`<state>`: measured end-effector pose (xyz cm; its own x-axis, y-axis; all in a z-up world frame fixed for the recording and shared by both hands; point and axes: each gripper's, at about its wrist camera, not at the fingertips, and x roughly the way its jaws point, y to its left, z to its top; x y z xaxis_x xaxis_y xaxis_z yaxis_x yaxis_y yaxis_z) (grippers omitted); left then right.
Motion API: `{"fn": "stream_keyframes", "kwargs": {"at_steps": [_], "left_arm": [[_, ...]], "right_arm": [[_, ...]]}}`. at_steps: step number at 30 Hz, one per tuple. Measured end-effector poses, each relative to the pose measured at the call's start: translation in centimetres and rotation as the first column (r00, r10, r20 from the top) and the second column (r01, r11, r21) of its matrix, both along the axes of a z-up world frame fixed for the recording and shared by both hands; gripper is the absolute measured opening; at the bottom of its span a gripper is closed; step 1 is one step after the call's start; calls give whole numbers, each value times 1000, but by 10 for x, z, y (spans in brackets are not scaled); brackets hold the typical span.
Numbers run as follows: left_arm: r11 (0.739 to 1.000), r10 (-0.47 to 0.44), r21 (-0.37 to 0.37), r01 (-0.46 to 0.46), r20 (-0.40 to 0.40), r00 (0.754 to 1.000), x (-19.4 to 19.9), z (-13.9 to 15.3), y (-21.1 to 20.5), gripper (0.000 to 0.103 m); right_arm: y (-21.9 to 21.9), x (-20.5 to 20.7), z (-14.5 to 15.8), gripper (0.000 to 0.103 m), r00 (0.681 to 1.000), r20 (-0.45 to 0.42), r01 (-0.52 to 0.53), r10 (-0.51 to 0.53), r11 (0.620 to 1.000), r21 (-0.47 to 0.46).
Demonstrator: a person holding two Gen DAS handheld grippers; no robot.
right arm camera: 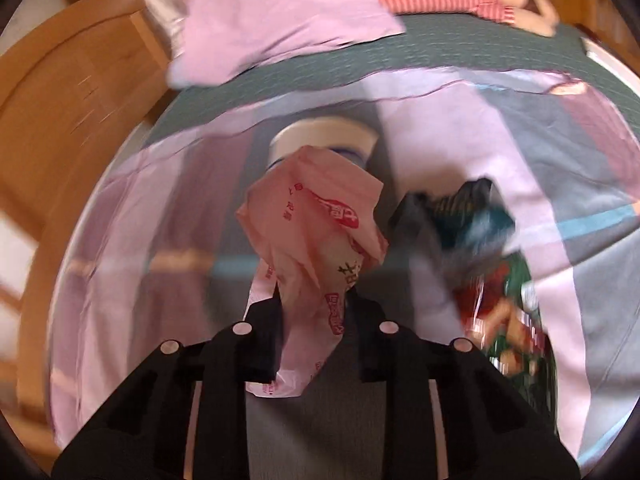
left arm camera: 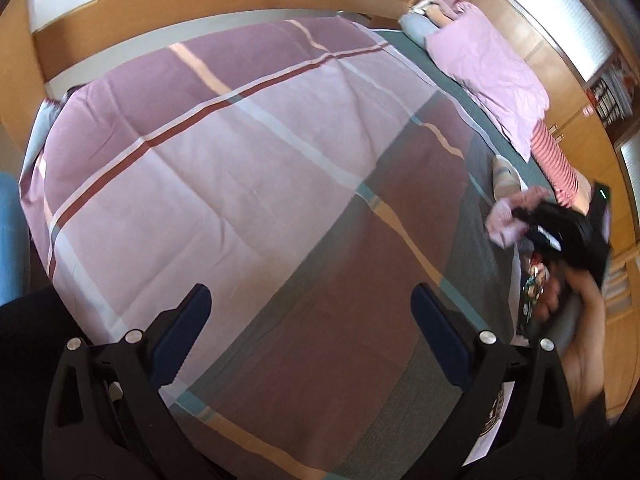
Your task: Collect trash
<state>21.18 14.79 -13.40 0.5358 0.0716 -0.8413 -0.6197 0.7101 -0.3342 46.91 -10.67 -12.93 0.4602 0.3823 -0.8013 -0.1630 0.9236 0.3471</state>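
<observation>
Right gripper [right arm camera: 314,312] jaws clamped on pink plastic bag [right arm camera: 316,232] above plaid quilt [right arm camera: 440,128], blurred snack wrapper [right arm camera: 516,332] apparently right of it; left gripper [left arm camera: 310,308] jaws apart.

Our left gripper [left arm camera: 310,312] has matte black plastic arms, silver round screws and dark blue padded fingers [left arm camera: 186,326]; our right gripper [right arm camera: 312,320] is all black with pale screws.

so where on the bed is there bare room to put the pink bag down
The plaid quilt ahead of the open left gripper is bare across its middle. It is crowded by the right gripper, shut on the pink bag: a cup behind, snack wrappers beside it. The pillow fills the head.
</observation>
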Motion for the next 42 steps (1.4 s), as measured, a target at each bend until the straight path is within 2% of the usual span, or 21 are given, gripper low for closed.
{"fn": "stream_keyframes", "kwargs": {"at_steps": [3,6,8,10,11,13,15,16,18,21,23,26,27,28,29,31,35,37,39,41,42], "left_arm": [[997,68,-48,-67,17,998,-7,-3,11,99],[986,144,-91,-141,29,989,-16,-6,21,99],[983,158,-98,-154,33,987,-17,-6,23,99],[987,134,-97,-131,26,991,-13,-7,19,99],[988,119,-98,-117,20,993,-11,-9,18,99],[989,106,-102,-104,12,994,-10,-10,16,99],[988,109,-109,-107,9,994,-11,-11,17,99],[987,114,-115,-112,7,994,-11,-12,17,99],[985,115,-126,-115,-2,993,-10,-15,18,99],[986,94,-135,-95,-16,995,-7,-17,14,99],[988,75,-134,-77,-22,997,-4,-18,12,99],[989,62,-136,-65,-28,998,-2,-19,10,99],[988,62,-138,-66,-30,998,-2,-20,10,99],[988,63,-140,-67,-30,998,-2,-20,10,99],[987,63,-144,-67,-31,998,-2,-21,11,99],[987,60,-146,-64,-31,998,-1,-22,11,99],[987,44,-155,-46,-13,999,-1,-20,11,99],[986,27,-166,-26,1,1000,0,-19,9,99],[984,-5,-176,7,15,1000,3,-18,5,99],[984,-33,-176,36,19,999,5,-17,1,99],[983,-49,-178,52,20,999,6,-18,-2,99]], "right_arm": [[13,-36,7,27,983,-33,-178,179,984,27],[33,-83,11,27,922,-72,-380,381,925,29],[44,-114,12,30,864,-100,-495,494,869,13],[48,-133,17,54,821,-110,-563,560,827,4],[45,-138,25,60,818,-82,-572,569,820,-15],[27,-134,47,75,854,13,-520,521,854,-32],[5,-113,60,78,911,67,-407,407,913,-3],[-17,-94,63,80,957,86,-278,277,960,8],[-49,-64,58,81,997,73,-29,32,999,-31],[-79,-32,37,81,971,29,240,-238,961,-136],[-78,-22,22,81,975,32,220,-218,963,-156],[-58,-5,-9,81,989,0,143,-148,953,-266],[-55,-3,-20,77,989,-22,132,-144,950,-284],[-53,-4,-25,51,989,-34,127,-142,953,-274],[-55,-7,-32,40,989,-61,116,-134,964,-240],[-56,-19,-32,39,991,-61,101,-115,975,-197],[-33,-58,-19,38,992,-116,-54,41,991,-119],[-18,-86,-14,38,977,-167,-144,134,988,-50],[-6,-107,-15,38,942,-243,-223,232,973,64],[-1,-126,-8,38,927,-249,-258,280,959,118],[-3,-134,0,38,935,-227,-254,273,961,107]]}}
